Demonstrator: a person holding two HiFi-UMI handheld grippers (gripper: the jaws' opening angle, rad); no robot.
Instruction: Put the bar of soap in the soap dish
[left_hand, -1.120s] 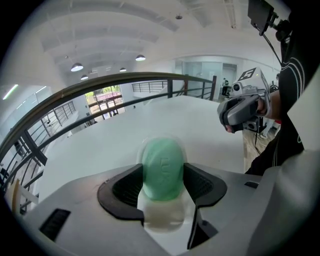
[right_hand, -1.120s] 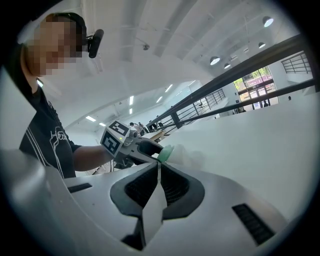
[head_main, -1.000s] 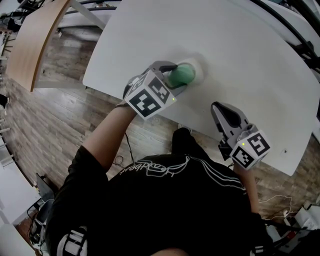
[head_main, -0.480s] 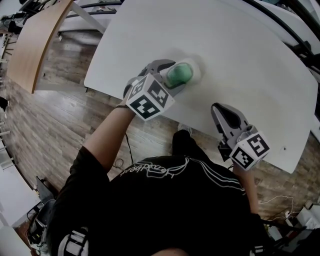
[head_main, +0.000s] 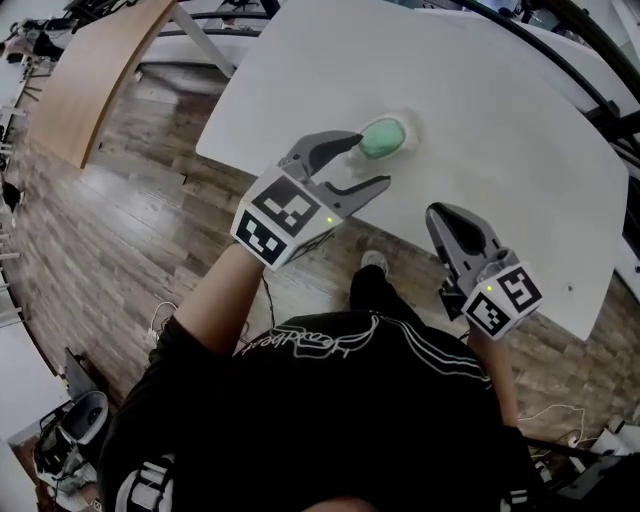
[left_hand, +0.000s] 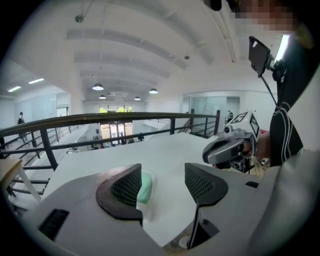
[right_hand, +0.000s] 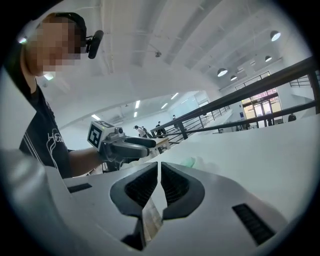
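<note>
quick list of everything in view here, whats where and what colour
table: 1, white, upper middle of the head view
bar of soap: 1, green, lying in the soap dish
soap dish: 1, white, on the table
wooden tabletop: 1, light brown, upper left
floor: brown planks, around the table
railing: 1, black, beyond the table
cables: a few, pale, on the floor at left
left gripper: 1, grey with marker cube, just short of the soap, jaws just opened wide, nothing between them
right gripper: 1, grey with marker cube, at the table's near edge, jaws shut, empty
shirt: 1, black, bottom
</note>
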